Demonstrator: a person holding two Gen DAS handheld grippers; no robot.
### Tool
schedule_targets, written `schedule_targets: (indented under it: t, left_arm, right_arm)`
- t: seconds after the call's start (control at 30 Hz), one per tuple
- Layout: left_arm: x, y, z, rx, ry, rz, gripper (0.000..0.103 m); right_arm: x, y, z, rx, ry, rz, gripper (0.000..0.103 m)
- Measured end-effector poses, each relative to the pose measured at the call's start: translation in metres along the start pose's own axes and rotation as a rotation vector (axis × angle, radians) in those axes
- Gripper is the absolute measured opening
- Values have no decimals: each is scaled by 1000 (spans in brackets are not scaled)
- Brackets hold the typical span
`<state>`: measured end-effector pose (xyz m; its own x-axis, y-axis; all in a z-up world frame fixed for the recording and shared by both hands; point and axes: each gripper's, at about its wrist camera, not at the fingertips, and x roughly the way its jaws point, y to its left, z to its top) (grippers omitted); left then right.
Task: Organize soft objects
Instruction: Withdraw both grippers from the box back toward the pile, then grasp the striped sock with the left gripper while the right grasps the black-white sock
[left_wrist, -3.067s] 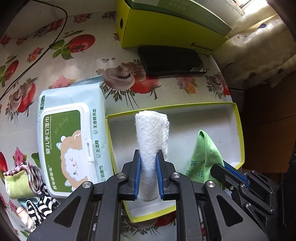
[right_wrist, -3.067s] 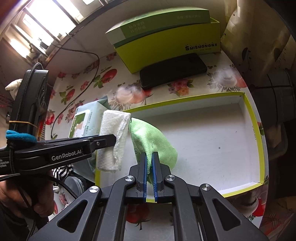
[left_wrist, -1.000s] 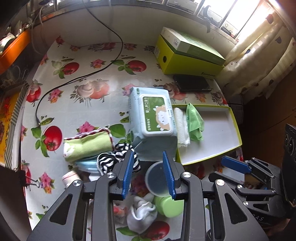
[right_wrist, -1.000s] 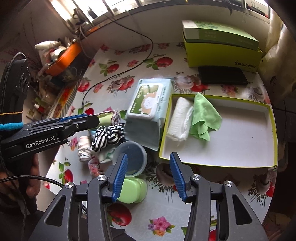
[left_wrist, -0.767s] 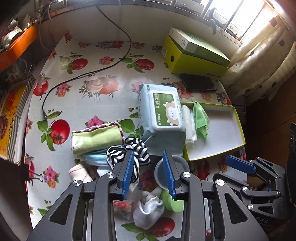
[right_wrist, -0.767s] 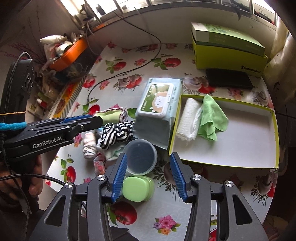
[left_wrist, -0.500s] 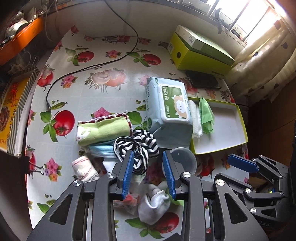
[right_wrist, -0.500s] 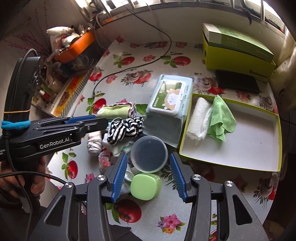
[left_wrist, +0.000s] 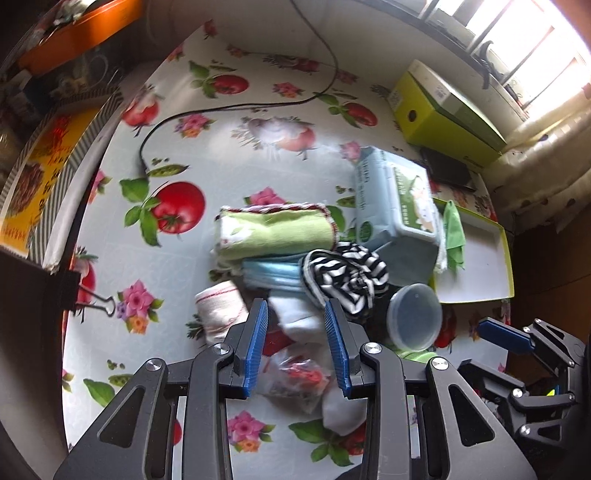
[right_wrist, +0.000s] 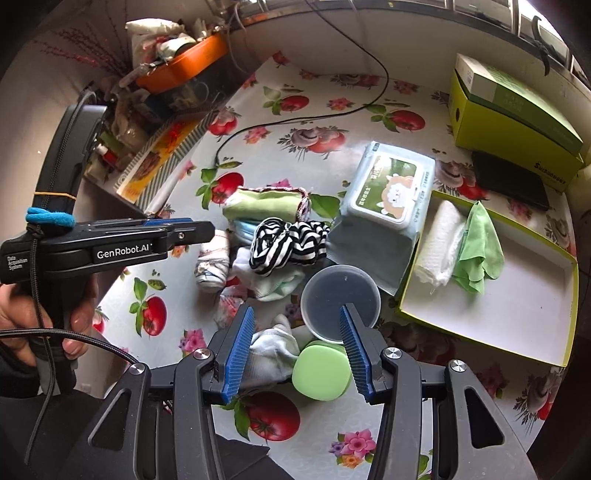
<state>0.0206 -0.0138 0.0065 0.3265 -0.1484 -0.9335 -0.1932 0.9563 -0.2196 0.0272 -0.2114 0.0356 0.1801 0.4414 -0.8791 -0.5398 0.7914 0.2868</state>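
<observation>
Both tools (left_wrist: 295, 314) (right_wrist: 297, 315) gape empty, tilted steeply, seemingly above the sock pile (right_wrist: 273, 258)

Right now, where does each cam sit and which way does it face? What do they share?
Left wrist: on the left gripper, angled steeply down at the soft pile; striped cloth ahead, its own open fingers plus the right gripper at lower right.
Right wrist: on the right gripper, angled down over the cup and green case; own open fingers, left gripper and hand at left.
Shared: striped cloth, cup, wipes pack, tray.
</observation>
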Motion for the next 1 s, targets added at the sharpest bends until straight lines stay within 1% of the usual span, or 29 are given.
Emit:
schedule_targets:
  t: [0.17, 0.27, 0.37, 0.6, 0.9, 0.97, 1.0]
  left_arm:
    - [4, 25, -6, -61, 14, 4, 34]
    - [8, 34, -8, -83, 24, 15, 34]
    - [12, 41, -10, -102, 37, 6, 34]
    - [30, 54, -13, -142, 82, 0, 34]
    - [56, 59, -16, -167, 131, 6, 34]
    - [59, 61, -15, -172, 134, -6, 38]
    - [61, 61, -15, -177, 139, -15, 38]
  right_arm:
    - [1, 2, 1, -3, 3, 0, 48]
    - [2, 3, 2, -4, 6, 0, 48]
    - [6, 3, 2, -4, 10, 0, 48]
    - [14, 7, 9, -17, 23, 1, 48]
    - [36, 20, 29, -60, 45, -5, 48]
    - [42, 24, 35, -74, 49, -1, 48]
    - [47, 27, 38, -84, 53, -1, 48]
